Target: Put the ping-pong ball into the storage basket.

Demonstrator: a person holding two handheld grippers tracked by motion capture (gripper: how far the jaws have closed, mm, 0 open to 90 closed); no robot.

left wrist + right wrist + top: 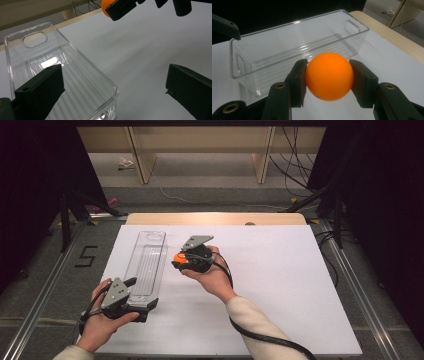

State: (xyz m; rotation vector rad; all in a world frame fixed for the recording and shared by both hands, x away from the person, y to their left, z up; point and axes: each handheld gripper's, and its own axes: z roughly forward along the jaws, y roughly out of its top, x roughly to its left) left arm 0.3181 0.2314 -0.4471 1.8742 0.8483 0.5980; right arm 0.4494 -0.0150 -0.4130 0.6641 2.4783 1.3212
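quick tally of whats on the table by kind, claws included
orange ball: 1, clamped in the right claw
clear plastic bin: 1, nothing in it
claws: 2, the left claw open at the bin's near end
total: 4

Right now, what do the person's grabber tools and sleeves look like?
Both the left gripper and right gripper are black, each with two chunky jaws, a grey three-cornered plate on top and a thick black cable trailing off. The sleeves are cream-coloured.
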